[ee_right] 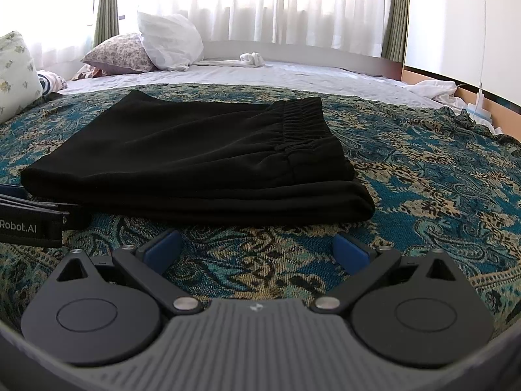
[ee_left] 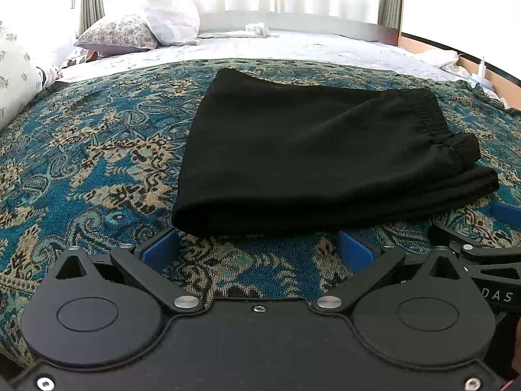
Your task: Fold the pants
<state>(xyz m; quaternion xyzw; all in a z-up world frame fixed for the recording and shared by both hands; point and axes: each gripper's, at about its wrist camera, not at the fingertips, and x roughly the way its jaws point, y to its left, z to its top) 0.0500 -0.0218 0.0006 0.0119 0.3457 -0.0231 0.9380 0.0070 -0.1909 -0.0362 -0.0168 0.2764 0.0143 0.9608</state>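
Your left hand-held gripper [ee_left: 257,244] sits closest to its camera, low over the patterned blanket [ee_left: 97,150], with its two blue pads spread wide apart and nothing between them. Just ahead of those pads lies the near edge of the black pants [ee_left: 312,150], close but not touching as far as you can see. Your right hand-held gripper [ee_right: 257,247] is the same: pads spread wide, holding nothing, hovering over the blanket just short of the pants. The pants lie in front of both tools, ahead and a bit to the right of the left one, ahead and a bit to the left of the right one. They look already folded into a thick, neat stack, with the stretchy waistband [ee_right: 302,123] on top at the right side and soft layers showing along the near edge. Beyond the pants you can see the white sheet [ee_right: 293,71] and some pillows [ee_right: 166,40] at the far end of the bed, well away from your work. It seems the folding is nearly done or all done, and both tools have let go. If you want one more fold, you would need to slide both tools forward, pinch the near edge at its two corners, and lift it over evenly so the layers don't slip. If not, just pull both tools back and leave the stack be.
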